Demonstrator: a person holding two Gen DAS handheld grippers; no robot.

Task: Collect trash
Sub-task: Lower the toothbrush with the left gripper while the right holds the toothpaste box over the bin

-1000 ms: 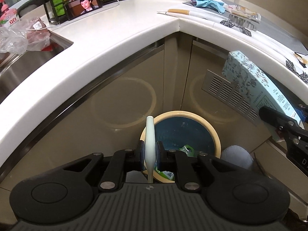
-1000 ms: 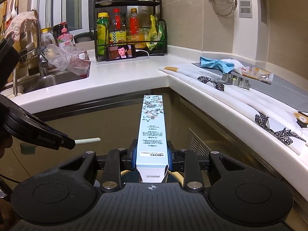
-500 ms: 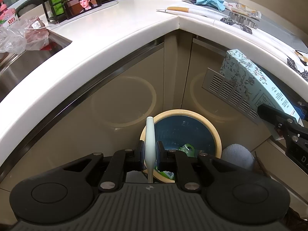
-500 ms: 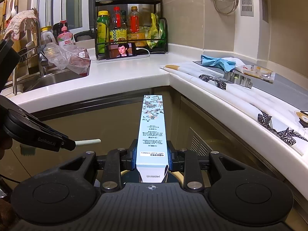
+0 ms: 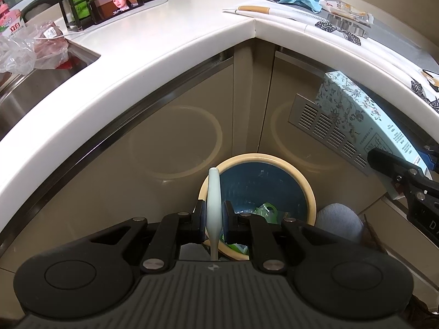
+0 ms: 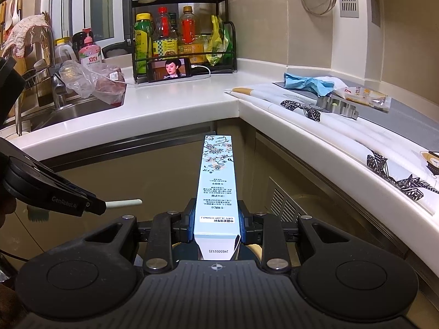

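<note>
My left gripper (image 5: 214, 219) is shut on a pale toothbrush handle (image 5: 213, 200), which juts forward over the near rim of the round bin (image 5: 299, 174). The bin has a cream rim and a dark blue inside, with green and clear wrappers (image 5: 264, 211) at the bottom. My right gripper (image 6: 215, 226) is shut on a long light-blue floral carton (image 6: 216, 181), held lengthwise and pointing at the cabinet corner. The same carton (image 5: 365, 124) shows at the right of the left wrist view, above and right of the bin. The left gripper (image 6: 93, 207) with the handle tip (image 6: 126, 203) appears at the left of the right wrist view.
A white L-shaped counter (image 5: 170, 44) wraps the corner above beige cabinet doors (image 5: 175, 137) and a vent grille (image 5: 329, 134). On it are a phone (image 6: 168, 70), a bottle rack (image 6: 182, 33), a plastic bag (image 6: 93, 82) by the sink, blue gloves (image 6: 310, 82) and a snack packet (image 6: 362, 96).
Both views have shifted slightly, so the counter sits a little lower in the picture. Both grips are unchanged.
</note>
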